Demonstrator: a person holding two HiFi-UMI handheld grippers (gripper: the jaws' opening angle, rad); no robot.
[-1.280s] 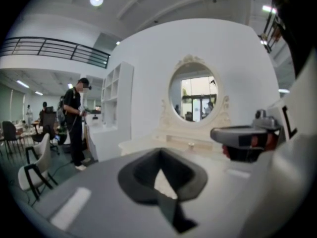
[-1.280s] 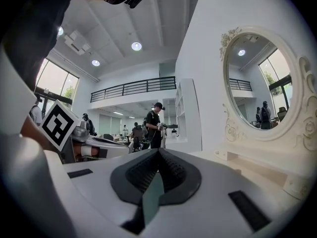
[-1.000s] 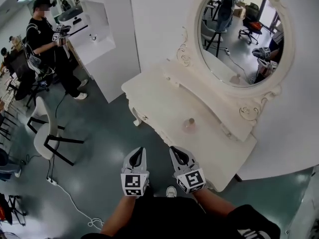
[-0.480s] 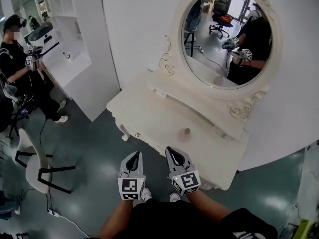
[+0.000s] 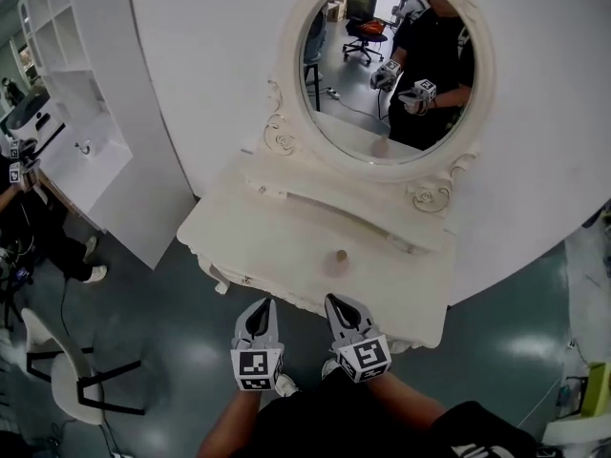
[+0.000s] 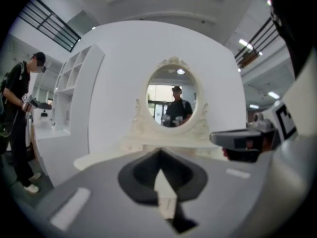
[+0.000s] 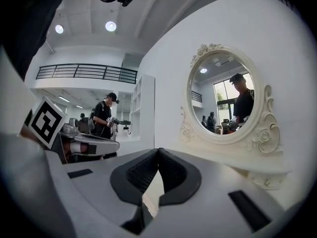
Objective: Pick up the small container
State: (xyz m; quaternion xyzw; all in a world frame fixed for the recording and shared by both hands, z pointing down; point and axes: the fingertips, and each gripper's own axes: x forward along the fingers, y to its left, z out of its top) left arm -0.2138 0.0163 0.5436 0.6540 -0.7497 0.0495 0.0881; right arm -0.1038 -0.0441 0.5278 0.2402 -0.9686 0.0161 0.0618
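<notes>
White shelving (image 5: 95, 113) stands far left. A cream tabletop (image 5: 258, 232) sits under an oval mirror (image 5: 382, 65), with grey-green floor (image 5: 172, 351) around it. We find the left tongs (image 5: 261, 308) closed and empty at the tabletop's near edge. The small container (image 5: 337, 257) stands upright mid-tabletop, beyond both tongs and untouched. The right tongs (image 5: 339, 305) are likewise closed on nothing. We judge the main risk to be that closed tongs, if not opened on approach, would knock the container over.
</notes>
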